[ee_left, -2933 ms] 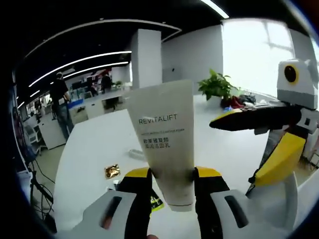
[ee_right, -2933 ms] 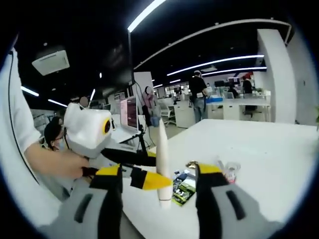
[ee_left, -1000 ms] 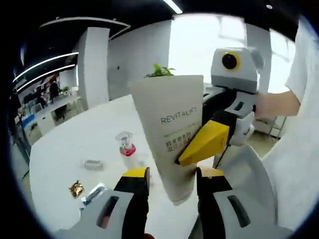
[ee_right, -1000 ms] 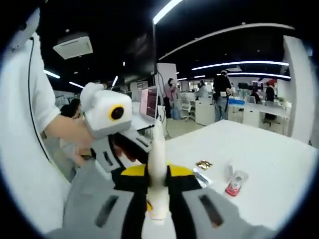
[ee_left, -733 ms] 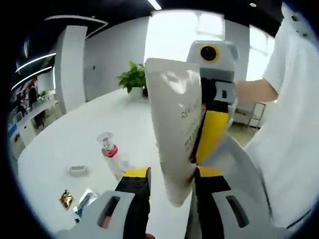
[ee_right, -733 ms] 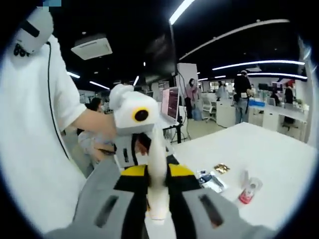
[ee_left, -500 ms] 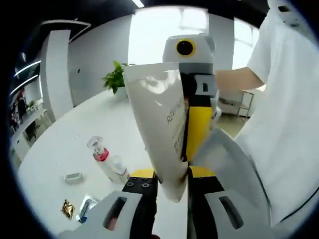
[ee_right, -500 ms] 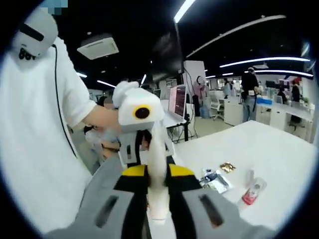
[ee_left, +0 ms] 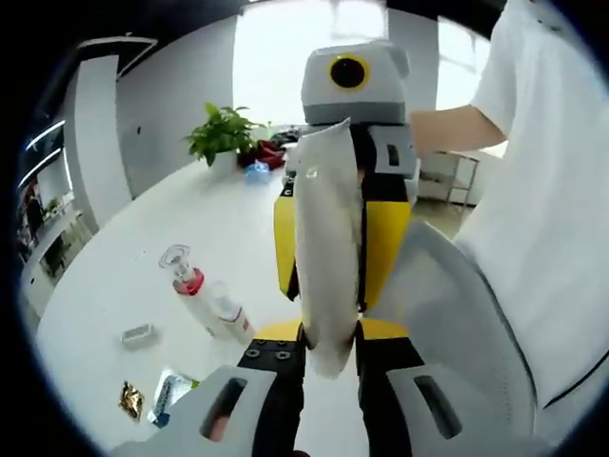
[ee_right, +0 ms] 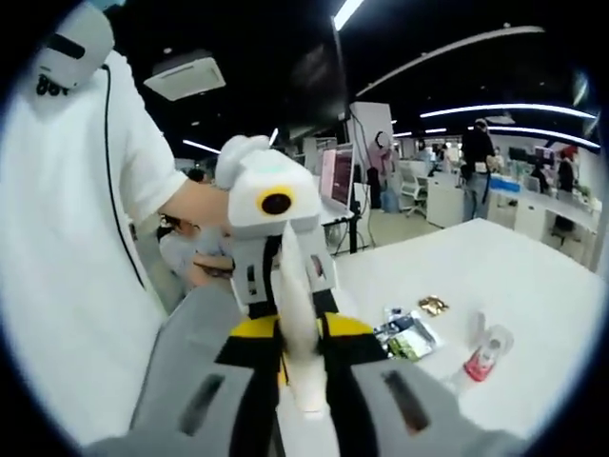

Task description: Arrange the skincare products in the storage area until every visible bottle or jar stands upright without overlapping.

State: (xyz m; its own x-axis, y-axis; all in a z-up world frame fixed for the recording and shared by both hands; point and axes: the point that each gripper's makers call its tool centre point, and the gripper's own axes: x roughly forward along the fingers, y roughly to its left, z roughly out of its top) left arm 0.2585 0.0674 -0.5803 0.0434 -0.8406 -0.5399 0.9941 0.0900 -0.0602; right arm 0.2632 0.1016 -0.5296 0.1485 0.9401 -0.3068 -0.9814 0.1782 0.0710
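Nearest in the left gripper view, the left gripper (ee_left: 328, 354) now pinches the lower end of the white tube (ee_left: 328, 249), where a moment ago its jaws stood apart on either side of it. The tube has also turned: its printed face showed earlier, and now its narrow edge points at the camera. Just behind, the right gripper (ee_left: 330, 238) clamps the same tube from the opposite side, its yellow jaws flanking it. In the right gripper view the tube (ee_right: 297, 309) rises between clenched jaws, with the left gripper (ee_right: 276, 286) facing it. So the tube is held in mid-air by both grippers, above the white table (ee_left: 238, 228); it seems a handover or re-grip, with standing it up not yet done. Farther off, a clear pump bottle (ee_left: 205, 300) lies tipped on the table, beside small packets (ee_left: 162, 395). A potted plant (ee_left: 224, 133) stands beyond.
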